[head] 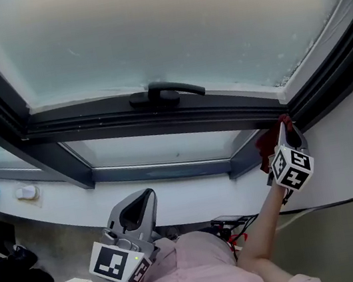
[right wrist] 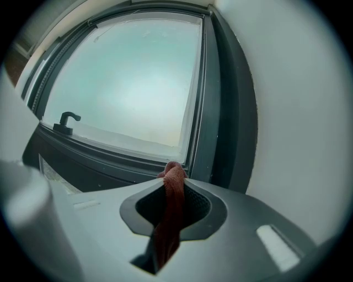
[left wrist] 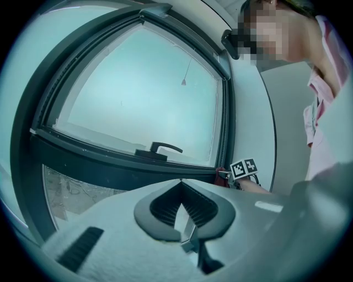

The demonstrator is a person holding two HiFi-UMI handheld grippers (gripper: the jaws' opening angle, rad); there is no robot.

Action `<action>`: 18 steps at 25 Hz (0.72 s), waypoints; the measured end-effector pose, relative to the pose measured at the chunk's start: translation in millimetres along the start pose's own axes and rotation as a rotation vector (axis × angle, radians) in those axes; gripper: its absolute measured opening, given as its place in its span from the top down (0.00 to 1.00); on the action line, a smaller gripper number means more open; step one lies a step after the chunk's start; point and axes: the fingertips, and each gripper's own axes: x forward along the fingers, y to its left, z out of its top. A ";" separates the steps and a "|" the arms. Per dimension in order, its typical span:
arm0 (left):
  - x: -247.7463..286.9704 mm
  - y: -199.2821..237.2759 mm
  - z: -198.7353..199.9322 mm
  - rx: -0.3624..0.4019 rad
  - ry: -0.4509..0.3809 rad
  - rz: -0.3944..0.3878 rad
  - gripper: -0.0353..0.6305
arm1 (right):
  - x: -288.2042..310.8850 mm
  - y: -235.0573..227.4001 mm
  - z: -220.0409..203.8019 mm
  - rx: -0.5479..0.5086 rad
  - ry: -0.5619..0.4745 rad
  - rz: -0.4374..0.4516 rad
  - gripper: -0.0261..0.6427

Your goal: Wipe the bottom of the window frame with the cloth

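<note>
Cloth (right wrist: 174,190) — a dark red strip, bunched narrow — is clamped between the jaws of the right hand-held gripper (head: 285,130), with only a small knob of fabric poking past the tips and the rest trailing back down through the jaws. It sits at the right end of the window frame's (head: 159,116) bottom edge, right in the lower right corner where the dark rail meets the upright. Whether the knob actually touches the rail cannot be told from these views.

The risk lies in that small knob. With so little fabric ahead of the tips, a firm press could bring the hard jaws themselves onto the frame, so they scrape rather than wipe. A drag to the left along the rail could also tug the strip backward out of the grip, since it is held only by a thin fold.

Further along, the handle (head: 166,92) stands on the middle of the same rail. A straight sweep would run into it, and the trailing end might snag there.

The left hand-held gripper (left wrist: 182,201) hangs low near the person's body, well apart from the frame, its jaws together with nothing between them — it gives no support if the cloth drops.
</note>
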 end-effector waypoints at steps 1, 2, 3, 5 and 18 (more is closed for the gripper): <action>-1.3 1.7 0.6 -0.001 -0.005 0.005 0.95 | 0.4 -1.9 -0.2 0.003 0.002 -0.002 0.89; -2.6 3.4 1.2 -0.003 -0.009 0.010 0.95 | 0.7 -3.2 -0.3 0.008 0.004 -0.003 0.89; -3.9 5.0 1.7 -0.004 -0.013 0.014 0.95 | 0.9 -3.8 -0.4 0.010 0.005 -0.003 0.89; -6.2 7.4 2.4 -0.008 -0.018 0.019 0.95 | 1.3 -3.9 -0.5 0.006 0.007 -0.006 0.89; -28.9 17.3 2.5 -0.009 0.005 -0.011 0.95 | -18.6 92.8 3.3 0.136 -0.021 0.201 0.89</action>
